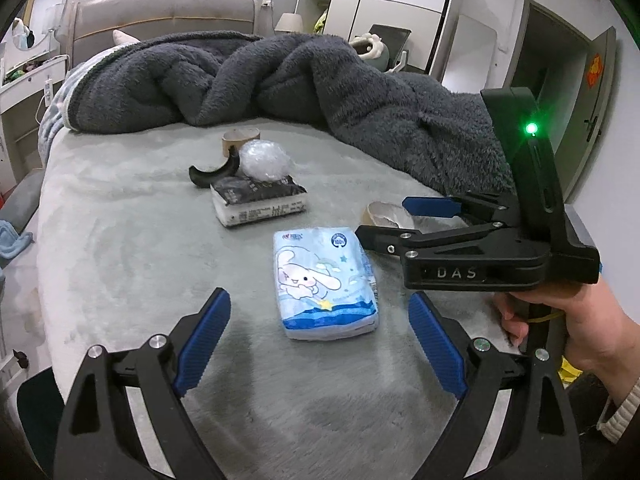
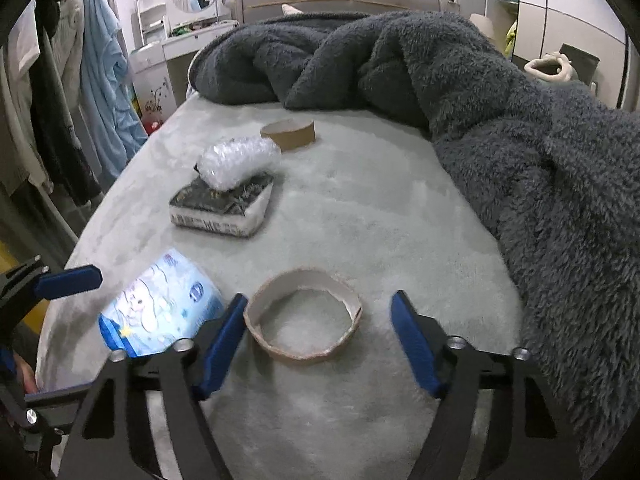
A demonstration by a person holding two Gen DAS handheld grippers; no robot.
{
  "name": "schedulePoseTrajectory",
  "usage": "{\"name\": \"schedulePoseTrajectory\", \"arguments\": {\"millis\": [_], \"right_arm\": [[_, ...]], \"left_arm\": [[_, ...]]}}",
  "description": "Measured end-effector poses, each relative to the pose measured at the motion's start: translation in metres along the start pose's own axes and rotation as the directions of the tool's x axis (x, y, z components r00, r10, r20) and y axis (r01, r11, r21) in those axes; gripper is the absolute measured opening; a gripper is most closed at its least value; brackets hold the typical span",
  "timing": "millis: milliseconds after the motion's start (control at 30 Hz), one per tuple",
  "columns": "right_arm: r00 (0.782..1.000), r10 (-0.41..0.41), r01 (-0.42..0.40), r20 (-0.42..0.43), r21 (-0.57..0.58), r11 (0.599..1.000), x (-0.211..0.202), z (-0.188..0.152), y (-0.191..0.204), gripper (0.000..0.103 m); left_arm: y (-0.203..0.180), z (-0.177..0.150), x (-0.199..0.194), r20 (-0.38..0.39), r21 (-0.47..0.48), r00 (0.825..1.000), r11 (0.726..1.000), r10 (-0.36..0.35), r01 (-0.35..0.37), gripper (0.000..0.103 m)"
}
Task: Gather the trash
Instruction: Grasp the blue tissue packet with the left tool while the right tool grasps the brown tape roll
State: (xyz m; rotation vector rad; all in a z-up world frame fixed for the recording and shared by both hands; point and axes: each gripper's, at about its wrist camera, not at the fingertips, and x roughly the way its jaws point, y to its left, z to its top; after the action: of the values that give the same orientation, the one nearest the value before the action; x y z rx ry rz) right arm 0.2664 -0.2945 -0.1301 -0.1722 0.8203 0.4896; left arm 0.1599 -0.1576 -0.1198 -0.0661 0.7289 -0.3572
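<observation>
A blue cartoon tissue pack (image 1: 325,282) lies on the bed just ahead of my open left gripper (image 1: 320,332); it also shows in the right wrist view (image 2: 160,306). A torn cardboard tape ring (image 2: 303,314) lies between the fingers of my open right gripper (image 2: 320,332). The right gripper (image 1: 384,220) shows in the left wrist view, over the ring (image 1: 390,214). Farther back lie a black-and-white tissue pack (image 2: 224,210) with a bubble-wrap wad (image 2: 236,162) on it, a second cardboard ring (image 2: 289,132) and a black curved piece (image 1: 214,170).
A rumpled dark grey fleece blanket (image 2: 500,128) covers the back and right of the bed (image 2: 380,208). Clothes (image 2: 100,64) hang at the left, beside a white dressing table (image 2: 160,60). The bed's left edge drops off near the tissue pack.
</observation>
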Motion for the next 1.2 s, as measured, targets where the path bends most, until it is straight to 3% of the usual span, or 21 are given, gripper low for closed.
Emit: {"name": "schedulePoseTrajectory", "arguments": {"millis": [100, 667, 867, 1033, 1200], "right_arm": [[1.000, 0.019, -0.019, -0.007, 0.004, 1.000, -0.001, -0.002, -0.002, 0.054], [0.996, 0.072, -0.077, 0.055, 0.090, 0.993, -0.033, -0.003, -0.022, 0.054], [0.996, 0.073, -0.076, 0.051, 0.064, 0.995, -0.035, -0.003, -0.015, 0.054], [0.995, 0.071, -0.075, 0.064, 0.061, 0.995, -0.046, 0.002, -0.009, 0.054], [0.995, 0.066, -0.071, 0.078, 0.062, 0.996, -0.056, 0.008, 0.001, 0.054]], "left_arm": [[-0.002, 0.000, 0.004, -0.006, 0.004, 1.000, 1.000, 0.001, -0.001, 0.092], [-0.011, 0.003, 0.033, -0.067, 0.023, 0.996, 0.998, 0.061, -0.059, 0.085], [-0.013, 0.004, 0.036, -0.075, 0.032, 0.993, 0.996, 0.088, -0.086, 0.078], [-0.012, 0.004, 0.035, -0.075, 0.021, 0.994, 0.997, 0.078, -0.077, 0.062], [-0.012, 0.005, 0.027, -0.061, 0.020, 0.996, 0.998, 0.067, -0.066, 0.056]]}}
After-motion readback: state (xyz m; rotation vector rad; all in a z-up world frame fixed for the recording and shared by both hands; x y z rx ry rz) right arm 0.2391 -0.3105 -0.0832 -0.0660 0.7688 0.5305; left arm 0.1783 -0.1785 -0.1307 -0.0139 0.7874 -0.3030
